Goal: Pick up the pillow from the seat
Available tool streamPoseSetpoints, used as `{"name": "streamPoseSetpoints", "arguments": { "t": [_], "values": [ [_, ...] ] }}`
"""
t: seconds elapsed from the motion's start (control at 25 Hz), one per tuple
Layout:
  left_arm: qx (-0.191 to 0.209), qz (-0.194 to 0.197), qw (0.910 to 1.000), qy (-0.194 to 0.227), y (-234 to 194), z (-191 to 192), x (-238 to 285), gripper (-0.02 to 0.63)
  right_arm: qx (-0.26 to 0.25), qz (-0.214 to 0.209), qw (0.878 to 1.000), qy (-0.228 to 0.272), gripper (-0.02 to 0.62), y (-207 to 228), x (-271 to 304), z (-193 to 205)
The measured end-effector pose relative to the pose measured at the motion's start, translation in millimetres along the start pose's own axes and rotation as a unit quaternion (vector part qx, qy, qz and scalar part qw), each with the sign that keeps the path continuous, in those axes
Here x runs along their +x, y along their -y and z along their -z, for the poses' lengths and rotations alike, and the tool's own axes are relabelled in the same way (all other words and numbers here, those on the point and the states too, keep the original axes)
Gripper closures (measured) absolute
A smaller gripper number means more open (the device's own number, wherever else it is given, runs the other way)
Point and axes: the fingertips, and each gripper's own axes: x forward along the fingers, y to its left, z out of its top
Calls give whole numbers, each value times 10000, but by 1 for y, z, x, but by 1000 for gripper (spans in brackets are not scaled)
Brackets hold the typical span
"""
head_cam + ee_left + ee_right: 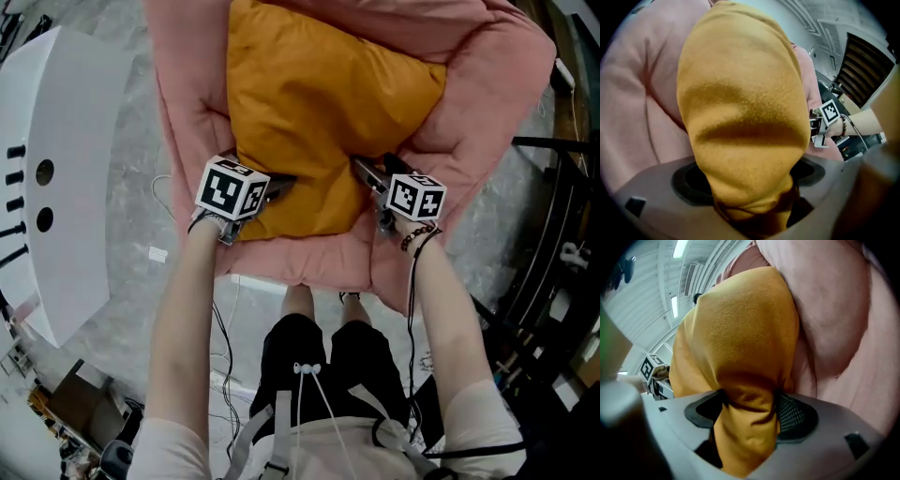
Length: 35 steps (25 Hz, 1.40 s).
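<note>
Squarely in the upper middle of the head view sits the mustard-yellow pillow point(319, 103), on the seat of a pink plush armchair point(487, 84). Left gripper point(277, 186) clamped on its near left corner — fabric bunched between the jaws. Right gripper point(364, 171) pinching the near right corner the same way. White curved panel point(66, 169) at frame left.

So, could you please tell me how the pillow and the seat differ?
The pillow is mustard orange; the seat is pink. The pillow is smaller and lies on the seat. The left hand-held gripper and right hand-held gripper clamp the pillow, not the seat. Both look soft and padded.
</note>
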Motion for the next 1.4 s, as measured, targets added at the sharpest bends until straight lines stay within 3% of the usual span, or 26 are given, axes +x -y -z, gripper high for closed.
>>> {"name": "streamPoseSetpoints", "arguments": {
  "t": [0.16,0.32,0.6,0.76,0.92,1.08,1.24,1.4],
  "values": [
    [250,-63,9996,124,6,1,-6,206,-110,-27,9999,83,401,-13,-8,-1],
    [429,-24,9982,428,38,-5,-29,295,-431,-153,9985,287,524,-33,-42,-5],
    [112,275,9937,1084,108,-10,-80,322,-745,-283,9938,780,552,-67,-127,-27],
    [361,-89,9870,1563,139,-18,-129,327,-1228,-558,9872,852,554,-106,-170,-42],
    [368,-239,9719,2312,175,-27,-197,331,-1827,-1015,9693,1293,554,-169,-233,-78],
    [236,-196,9505,3091,213,-38,-261,339,-2528,-1363,9396,1863,554,-238,-302,-125],
    [434,-388,9255,3744,239,-50,-311,345,-3289,-1576,9060,2148,554,-293,-353,-155],
    [768,-565,9014,4224,270,-74,-349,347,-3494,-1631,8851,2607,554,-316,-402,-178]
  ]
}}
